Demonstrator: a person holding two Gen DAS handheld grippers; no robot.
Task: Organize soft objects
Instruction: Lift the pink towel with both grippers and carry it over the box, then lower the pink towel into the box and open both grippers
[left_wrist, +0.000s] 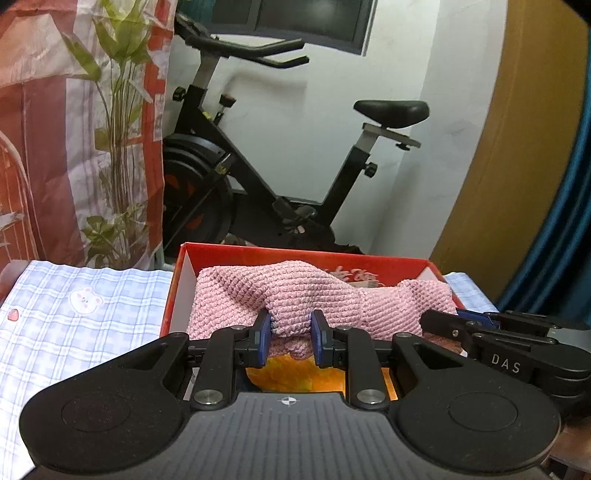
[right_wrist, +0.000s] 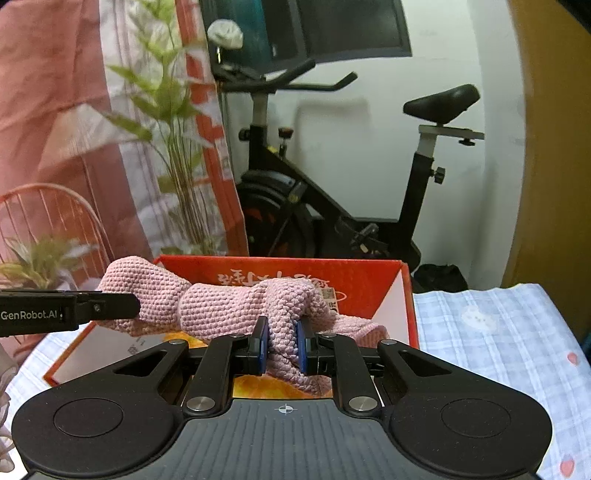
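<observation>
A pink knitted cloth (left_wrist: 295, 291) hangs bunched over an open red box (left_wrist: 295, 254) with white inner walls. My left gripper (left_wrist: 290, 334) is shut on a fold of the cloth near its left half. My right gripper (right_wrist: 282, 345) is shut on another fold of the same cloth (right_wrist: 229, 306), toward its right end. The cloth is stretched between both grippers just above the box (right_wrist: 369, 280). The right gripper also shows in the left wrist view (left_wrist: 480, 325), and the left gripper in the right wrist view (right_wrist: 110, 306). An orange printed surface (left_wrist: 295, 376) lies under the cloth.
The box stands on a blue checked tablecloth (left_wrist: 74, 314) with bear and heart prints. Behind it stand a black exercise bike (left_wrist: 258, 166), a red-and-white curtain with plant print (left_wrist: 74, 129), a wooden door (left_wrist: 517, 166) and a blue curtain (left_wrist: 569, 221).
</observation>
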